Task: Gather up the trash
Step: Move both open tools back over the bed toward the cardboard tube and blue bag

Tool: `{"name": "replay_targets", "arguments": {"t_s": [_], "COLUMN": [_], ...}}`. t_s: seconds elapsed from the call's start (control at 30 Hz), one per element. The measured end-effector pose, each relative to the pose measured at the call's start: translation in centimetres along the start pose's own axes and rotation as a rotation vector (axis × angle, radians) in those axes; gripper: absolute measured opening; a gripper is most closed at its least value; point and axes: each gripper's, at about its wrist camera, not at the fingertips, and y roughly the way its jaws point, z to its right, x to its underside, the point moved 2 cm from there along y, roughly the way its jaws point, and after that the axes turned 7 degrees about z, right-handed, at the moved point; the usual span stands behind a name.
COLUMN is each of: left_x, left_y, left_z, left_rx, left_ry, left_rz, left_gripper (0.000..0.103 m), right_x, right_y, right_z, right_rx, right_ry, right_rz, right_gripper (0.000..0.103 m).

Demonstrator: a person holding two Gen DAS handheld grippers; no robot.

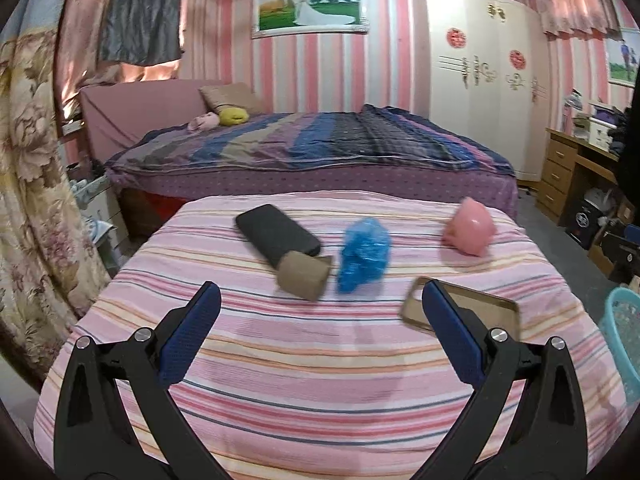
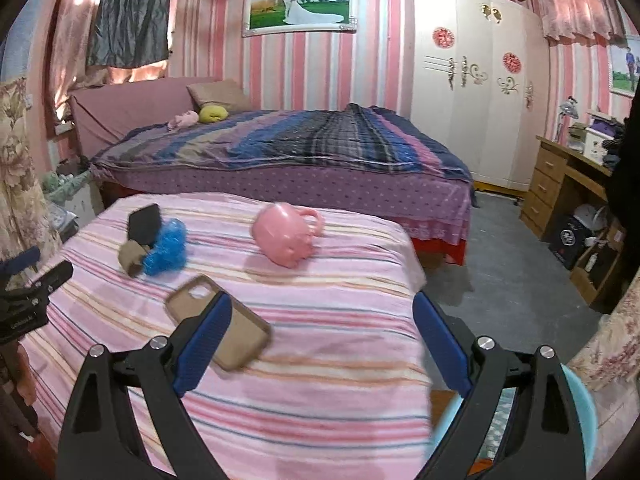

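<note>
On the pink striped cover [image 1: 320, 380] lie a crumpled blue plastic bag [image 1: 364, 256], a brown cardboard tube [image 1: 304, 276], a long black case [image 1: 276, 238] and a tipped pink mug [image 1: 470, 232]. My left gripper [image 1: 320, 296] is open, a little short of the tube and bag, holding nothing. The right wrist view shows the blue bag [image 2: 168, 248], tube [image 2: 132, 258] and black case [image 2: 144, 220] at far left and the pink mug [image 2: 288, 234] ahead. My right gripper [image 2: 322, 308] is open and empty over the cover's right part.
A brown phone case [image 1: 480, 312] [image 2: 218, 320] lies near both grippers, partly behind a finger. A teal basket [image 1: 624, 336] [image 2: 580, 412] stands on the floor at the cover's right side. A large bed [image 1: 312, 152] is behind, a wooden desk [image 2: 560, 176] at right.
</note>
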Motion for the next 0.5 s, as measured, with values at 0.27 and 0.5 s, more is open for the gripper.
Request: {"name": "replay_targets", "arguments": {"t_s": [0.27, 0.5], "left_x": [-0.6, -0.2], "left_y": [1.5, 4.1], "left_z": [-4.2, -6.1], "left_rx": [-0.064, -0.091], "left_ry": [-0.005, -0.011], "left_rz": [-0.003, -0.045], "left_gripper": [0.097, 0.097], "right_x": [-1.0, -0.2], "right_y": [3.8, 5.5], "right_z": [-4.8, -7.4], "right_rx": [-0.074, -0.131], "right_ry": [0.017, 0.028], "right_rz": [0.021, 0.013], "right_gripper": [0.090, 0.090]}}
